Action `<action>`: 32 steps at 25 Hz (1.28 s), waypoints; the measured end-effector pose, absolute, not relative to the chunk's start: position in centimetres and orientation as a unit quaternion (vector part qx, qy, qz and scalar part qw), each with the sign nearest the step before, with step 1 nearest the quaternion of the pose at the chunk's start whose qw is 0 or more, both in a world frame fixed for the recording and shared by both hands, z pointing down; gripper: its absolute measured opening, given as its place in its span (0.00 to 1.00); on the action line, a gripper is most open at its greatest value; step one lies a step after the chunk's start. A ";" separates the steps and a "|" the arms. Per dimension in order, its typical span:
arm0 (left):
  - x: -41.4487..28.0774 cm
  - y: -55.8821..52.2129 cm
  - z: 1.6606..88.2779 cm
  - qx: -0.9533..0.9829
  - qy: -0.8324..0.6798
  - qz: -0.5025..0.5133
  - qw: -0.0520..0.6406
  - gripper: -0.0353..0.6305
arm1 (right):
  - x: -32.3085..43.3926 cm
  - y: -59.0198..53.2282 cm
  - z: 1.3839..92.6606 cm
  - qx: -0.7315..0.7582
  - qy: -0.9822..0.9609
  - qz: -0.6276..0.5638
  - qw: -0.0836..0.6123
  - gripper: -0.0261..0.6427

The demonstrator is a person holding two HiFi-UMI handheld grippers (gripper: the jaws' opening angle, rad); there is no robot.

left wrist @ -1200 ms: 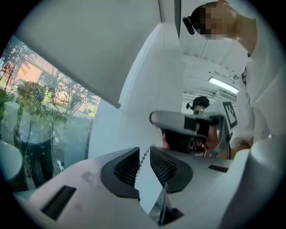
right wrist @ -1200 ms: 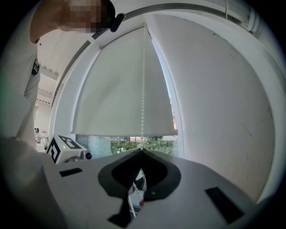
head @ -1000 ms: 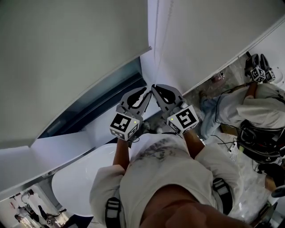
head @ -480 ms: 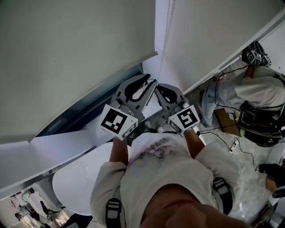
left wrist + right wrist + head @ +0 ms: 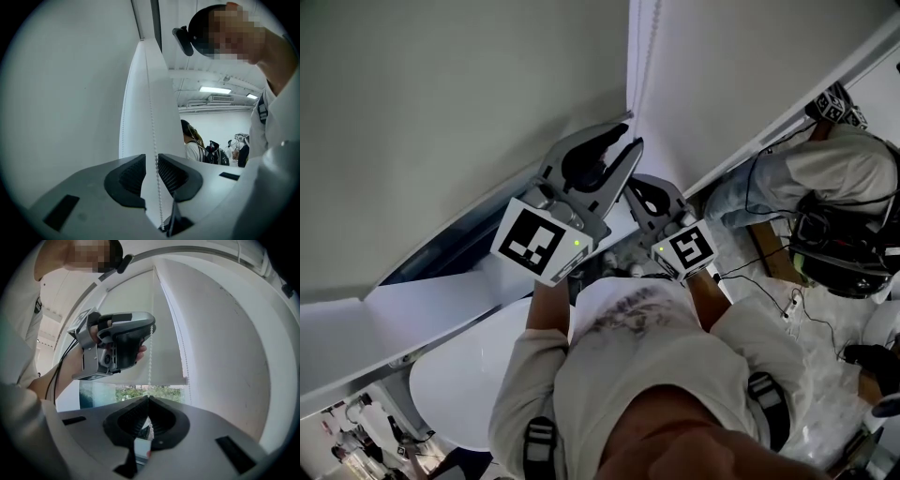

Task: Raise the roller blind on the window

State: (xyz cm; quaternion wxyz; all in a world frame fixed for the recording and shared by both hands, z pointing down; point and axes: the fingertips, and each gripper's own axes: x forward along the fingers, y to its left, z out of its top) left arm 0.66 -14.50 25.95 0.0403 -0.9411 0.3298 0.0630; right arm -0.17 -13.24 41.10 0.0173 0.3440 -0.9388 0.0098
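Roller blind (image 5: 441,122) partly down; left gripper (image 5: 633,136) higher, jaws apart around bead chain (image 5: 150,117); right gripper (image 5: 631,183) lower, level, clamping it.

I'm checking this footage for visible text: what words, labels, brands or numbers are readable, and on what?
No words, numbers or brands are readable in any view.
Left marker cube and right marker cube: black-and-white square patterns only, no letters.
Shirt print: too blurred to read.
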 end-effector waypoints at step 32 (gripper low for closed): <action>0.1 -14.6 35.9 -0.930 0.361 0.019 -0.061 0.06 | -1.4 -12.5 50.6 0.332 -0.935 0.066 0.109 0.13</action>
